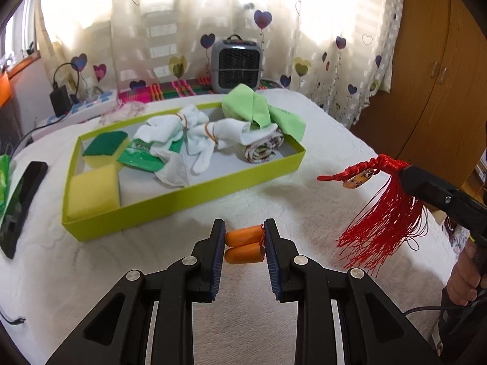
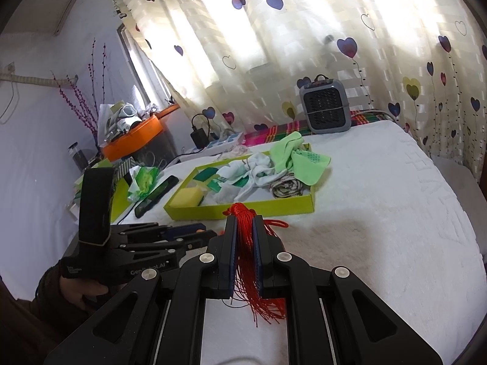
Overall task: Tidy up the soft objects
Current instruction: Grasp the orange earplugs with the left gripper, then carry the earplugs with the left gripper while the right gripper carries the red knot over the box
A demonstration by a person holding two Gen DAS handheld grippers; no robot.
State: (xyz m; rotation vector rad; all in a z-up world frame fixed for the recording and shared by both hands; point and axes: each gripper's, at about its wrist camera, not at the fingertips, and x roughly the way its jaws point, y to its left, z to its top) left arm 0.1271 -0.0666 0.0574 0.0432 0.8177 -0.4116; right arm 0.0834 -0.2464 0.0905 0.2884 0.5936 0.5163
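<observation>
Red tassel [image 2: 243,243] clamped in right jaws, knot half hidden; left jaws pinch orange earplugs [image 1: 244,244].

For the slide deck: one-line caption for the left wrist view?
Left gripper holds orange earplugs near the green tray; right gripper holds a red tassel.

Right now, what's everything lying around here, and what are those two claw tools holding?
tray: one, lime green, on the white bed cover
sponges: two, yellow, tray's left end, one green-topped
white socks: banded bundles, tray's middle
green cloth: one, over tray's far corner
rolled patterned cloth: one, in tray beneath it
heater: one, grey, by the curtain
phone: one, black, left of tray
orange foam earplugs: two, in left gripper jaws
red tassel: one, in right gripper jaws
</observation>
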